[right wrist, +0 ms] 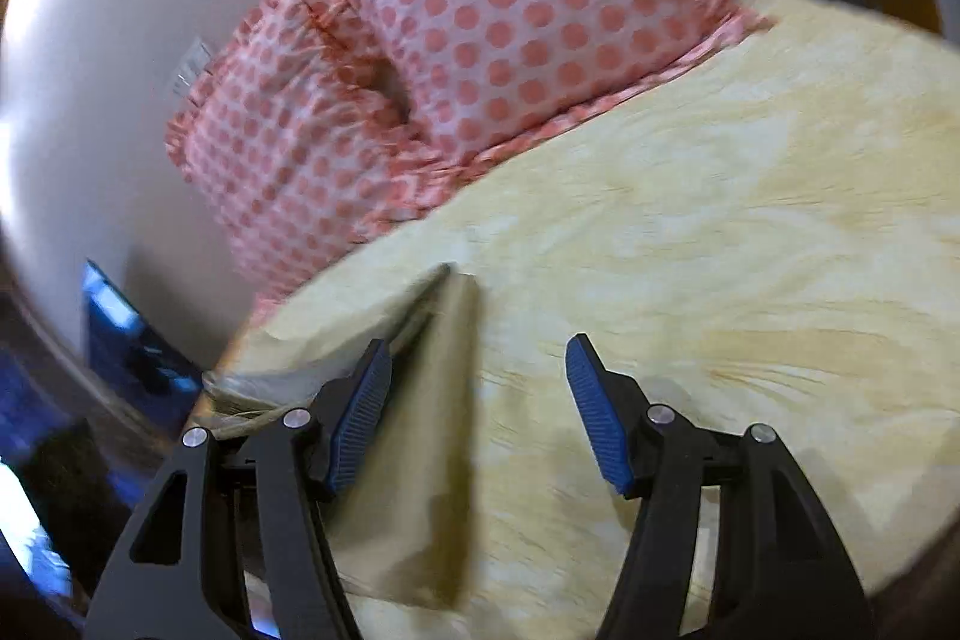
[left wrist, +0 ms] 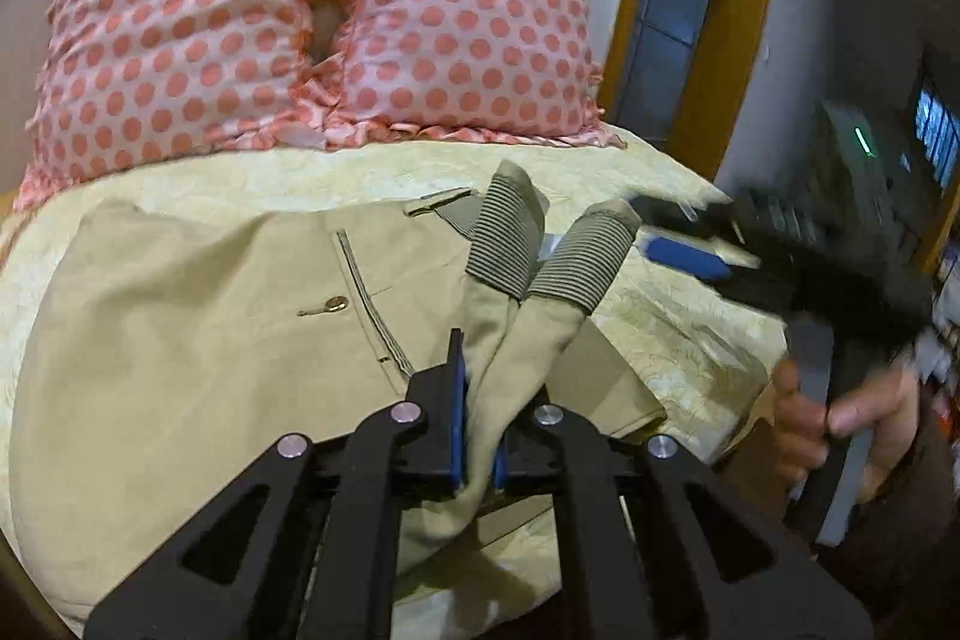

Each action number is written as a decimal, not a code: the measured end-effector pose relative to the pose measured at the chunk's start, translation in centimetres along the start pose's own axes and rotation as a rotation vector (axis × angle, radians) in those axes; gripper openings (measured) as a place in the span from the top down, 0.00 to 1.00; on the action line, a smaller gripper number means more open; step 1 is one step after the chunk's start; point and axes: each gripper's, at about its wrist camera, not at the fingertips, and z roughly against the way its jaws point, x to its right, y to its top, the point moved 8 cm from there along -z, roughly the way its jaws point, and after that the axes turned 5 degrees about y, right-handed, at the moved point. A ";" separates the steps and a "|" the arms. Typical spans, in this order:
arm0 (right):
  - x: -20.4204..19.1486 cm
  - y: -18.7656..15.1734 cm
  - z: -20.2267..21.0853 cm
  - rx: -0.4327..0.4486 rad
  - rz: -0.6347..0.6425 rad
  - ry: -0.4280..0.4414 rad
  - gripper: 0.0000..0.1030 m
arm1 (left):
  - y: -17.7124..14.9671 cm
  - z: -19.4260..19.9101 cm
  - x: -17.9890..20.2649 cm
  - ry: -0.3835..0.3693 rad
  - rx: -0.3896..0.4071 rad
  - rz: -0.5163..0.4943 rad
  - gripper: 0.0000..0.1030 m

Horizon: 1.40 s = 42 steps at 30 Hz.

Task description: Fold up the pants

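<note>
Yellow bedspread (right wrist: pixel 750 220) blurred; left fingers (left wrist: pixel 459 424) clamped on pants (left wrist: pixel 180 310), right fingers (right wrist: pixel 594 418) spread, empty.

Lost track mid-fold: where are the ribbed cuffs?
In the left wrist view, centre: ribbed cuffs lie over the pants, beyond the left gripper clamping both legs.

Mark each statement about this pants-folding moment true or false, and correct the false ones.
1. The left gripper is clamped on the khaki pants legs. True.
2. The right gripper is shut on fabric. False: its jaws stand open, holding nothing.
3. The ribbed cuffs lie over the upper part of the pants. True.
4. The pillows are plain white. False: they are pink with polka dots.
5. The pants lie on a yellow bedspread. True.
</note>
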 end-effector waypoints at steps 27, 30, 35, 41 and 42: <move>-0.1 0.5 -10.5 -0.346 0.079 0.021 0.68 | 0.1 -2.4 -26.6 -0.037 -0.256 0.480 0.28; 0.5 0.7 -10.7 -0.359 0.010 0.078 0.68 | 0.5 -3.3 -27.1 -0.123 -0.251 0.537 0.25; -0.9 0.9 -10.1 -0.359 0.039 0.161 0.89 | 0.7 -3.8 -28.1 -0.253 -0.245 0.698 0.95; -2.3 5.9 -12.9 -0.315 0.109 0.149 0.90 | 5.4 -5.7 -28.4 -0.134 -0.209 0.568 0.96; -2.3 7.1 -13.9 -0.298 0.116 0.134 0.90 | 6.6 -6.6 -28.7 -0.110 -0.199 0.553 0.96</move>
